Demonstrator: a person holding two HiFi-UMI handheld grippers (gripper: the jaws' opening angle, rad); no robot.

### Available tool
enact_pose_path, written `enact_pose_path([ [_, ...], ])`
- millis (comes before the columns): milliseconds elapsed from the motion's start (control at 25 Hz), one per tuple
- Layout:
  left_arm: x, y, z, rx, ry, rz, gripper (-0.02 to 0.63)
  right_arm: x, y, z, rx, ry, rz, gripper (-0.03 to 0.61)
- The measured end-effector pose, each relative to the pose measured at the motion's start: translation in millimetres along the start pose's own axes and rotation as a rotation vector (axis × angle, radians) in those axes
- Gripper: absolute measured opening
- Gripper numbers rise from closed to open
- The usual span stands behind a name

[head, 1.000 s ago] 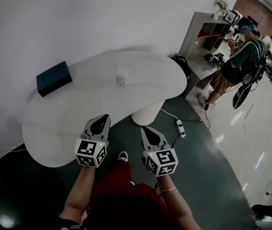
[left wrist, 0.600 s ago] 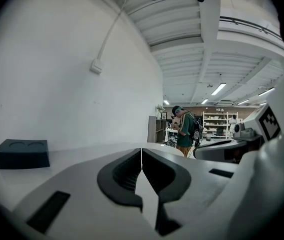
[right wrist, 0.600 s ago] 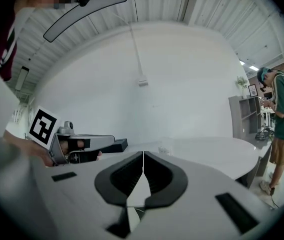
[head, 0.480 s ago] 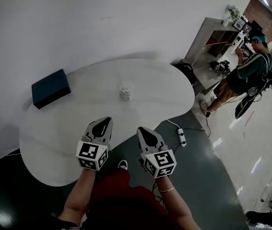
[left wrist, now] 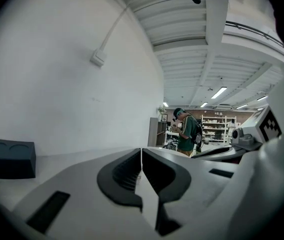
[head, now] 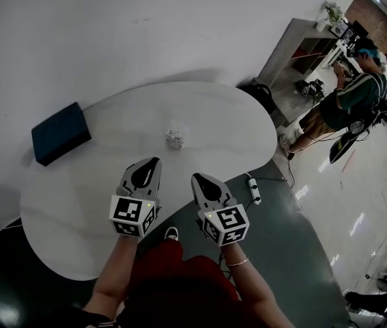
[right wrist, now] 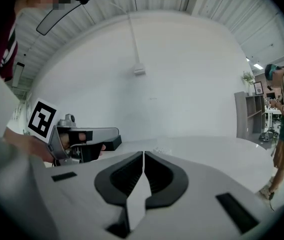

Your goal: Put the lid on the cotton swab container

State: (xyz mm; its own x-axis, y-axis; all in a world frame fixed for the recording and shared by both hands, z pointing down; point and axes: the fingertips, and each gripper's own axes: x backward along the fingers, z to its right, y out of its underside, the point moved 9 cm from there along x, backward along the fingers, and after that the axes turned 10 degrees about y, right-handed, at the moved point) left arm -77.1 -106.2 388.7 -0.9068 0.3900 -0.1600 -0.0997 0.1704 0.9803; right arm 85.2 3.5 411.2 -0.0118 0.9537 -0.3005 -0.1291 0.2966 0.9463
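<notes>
The cotton swab container (head: 175,138) is a small pale tub standing near the middle of the white oval table (head: 234,125) in the head view. It is too small to tell a lid apart from it. My left gripper (head: 154,161) is held over the table's near edge, short of the container, with its jaws shut and nothing in them. My right gripper (head: 196,178) hangs beside it, just off the table edge, also shut and empty. In each gripper view the jaws (left wrist: 141,151) (right wrist: 144,155) meet in a thin line.
A dark blue box (head: 60,133) lies at the table's left end, also seen as the dark box (left wrist: 7,157) in the left gripper view. A white wall runs behind the table. A person (head: 347,104) stands by shelves (head: 295,53) at the right. A power strip (head: 252,188) lies on the floor.
Both grippers have edged a little forward toward the table, still shut. The head view has shifted slightly, so the table and box sit lower and further left.
</notes>
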Motion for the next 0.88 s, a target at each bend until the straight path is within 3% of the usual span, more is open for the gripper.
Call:
enact_pose_path([
  [400, -24.3, 1.5, -17.7, 0.01, 0.015, -0.008, 0.028, -31.1, -1.0, 10.4, 0.024, 0.021, -0.02, 0.017],
  [880, -54.1, 0.6, -27.6, 0.015, -0.062, -0.033, 0.028, -70.2, -0.9, 44.2, 0.042, -0.073, -0.064, 0.02],
])
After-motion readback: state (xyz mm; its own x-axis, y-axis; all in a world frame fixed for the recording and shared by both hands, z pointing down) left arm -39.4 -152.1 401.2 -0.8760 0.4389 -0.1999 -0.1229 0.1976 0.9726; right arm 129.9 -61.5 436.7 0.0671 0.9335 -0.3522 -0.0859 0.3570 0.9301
